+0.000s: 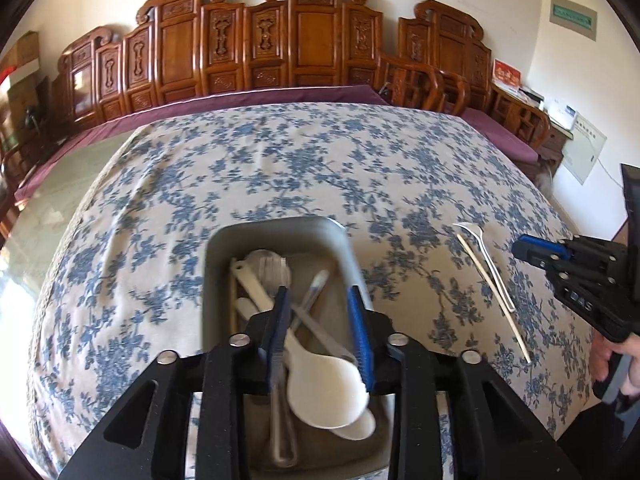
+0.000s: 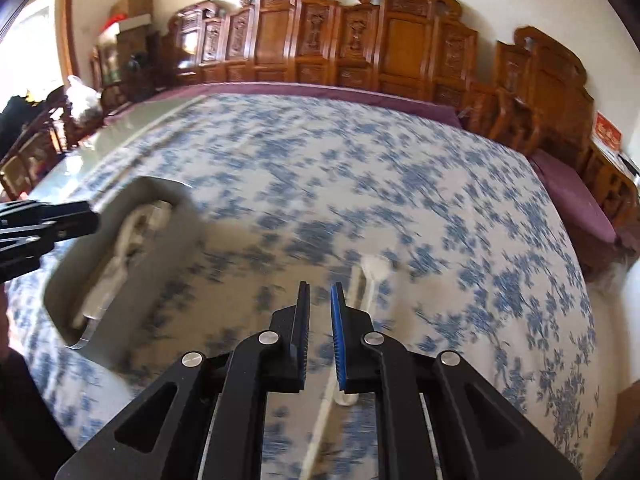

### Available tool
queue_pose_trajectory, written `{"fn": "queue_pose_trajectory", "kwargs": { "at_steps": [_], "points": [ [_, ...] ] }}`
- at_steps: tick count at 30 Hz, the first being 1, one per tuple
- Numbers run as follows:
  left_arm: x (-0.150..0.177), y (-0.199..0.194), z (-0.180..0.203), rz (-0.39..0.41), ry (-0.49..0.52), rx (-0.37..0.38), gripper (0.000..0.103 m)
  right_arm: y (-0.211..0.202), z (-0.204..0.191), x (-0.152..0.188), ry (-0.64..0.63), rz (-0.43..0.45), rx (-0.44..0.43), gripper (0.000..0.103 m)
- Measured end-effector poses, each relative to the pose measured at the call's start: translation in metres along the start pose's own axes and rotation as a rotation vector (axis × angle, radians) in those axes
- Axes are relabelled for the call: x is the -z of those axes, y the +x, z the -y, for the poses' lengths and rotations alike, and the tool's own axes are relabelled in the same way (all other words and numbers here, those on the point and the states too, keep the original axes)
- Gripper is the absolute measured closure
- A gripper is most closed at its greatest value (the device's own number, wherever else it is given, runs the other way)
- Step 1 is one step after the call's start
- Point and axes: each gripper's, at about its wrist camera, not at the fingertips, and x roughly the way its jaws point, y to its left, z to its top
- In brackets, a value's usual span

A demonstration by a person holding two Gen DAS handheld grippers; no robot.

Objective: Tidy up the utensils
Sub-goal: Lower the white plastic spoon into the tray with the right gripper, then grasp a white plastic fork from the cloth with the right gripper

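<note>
A grey tray [image 1: 276, 226] on the floral tablecloth holds several utensils, among them a white rice paddle [image 1: 332, 388] and a metal spoon [image 1: 266, 266]. My left gripper [image 1: 320, 328] hovers over the tray, open, with nothing pressed between its pads. To the right on the cloth lie a white spoon [image 1: 496, 276] and a single chopstick [image 1: 516, 336]. My right gripper [image 1: 524, 248] hangs just right of them. In the blurred right wrist view my right gripper [image 2: 320, 316] shows a narrow empty gap, and the white spoon [image 2: 376, 266] lies just beyond its right finger. The tray [image 2: 168, 264] is at the left.
Blue-flowered tablecloth [image 1: 280, 168] covers the table. Carved wooden chairs [image 1: 312, 32] line the far edge along a purple strip. A person's hand [image 1: 616, 356] grips the right tool at the table's right edge. Bare glossy tabletop [image 1: 52, 196] shows at the left.
</note>
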Motion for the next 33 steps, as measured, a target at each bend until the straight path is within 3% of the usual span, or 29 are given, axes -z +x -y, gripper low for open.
{"fn": "queue_pose_trajectory", "kwargs": {
  "at_steps": [4,6,7,20,24,27,33],
  "points": [
    [0.001,0.005,0.012,-0.006,0.02,0.002,0.06,0.016,0.012,0.01,0.024,-0.026,0.016,0.089],
    [0.002,0.007,0.017,-0.008,0.024,0.009,0.053,0.023,0.015,0.013,0.027,-0.041,0.017,0.082],
    [0.002,0.008,0.02,-0.007,0.023,0.014,0.052,0.026,0.016,0.014,0.029,-0.044,0.017,0.075],
    [0.009,0.017,0.049,-0.033,0.054,0.055,0.052,0.06,0.025,0.014,0.068,-0.108,0.001,0.075],
    [0.009,0.019,0.054,-0.038,0.054,0.058,0.052,0.064,0.031,0.013,0.094,-0.108,-0.014,0.079],
    [0.011,0.02,0.059,-0.043,0.061,0.059,0.052,0.065,0.037,0.012,0.128,-0.113,-0.049,0.094],
    [0.016,0.021,0.069,-0.05,0.083,0.054,0.052,0.056,0.038,0.011,0.131,-0.096,-0.062,0.094]
  ]
}}
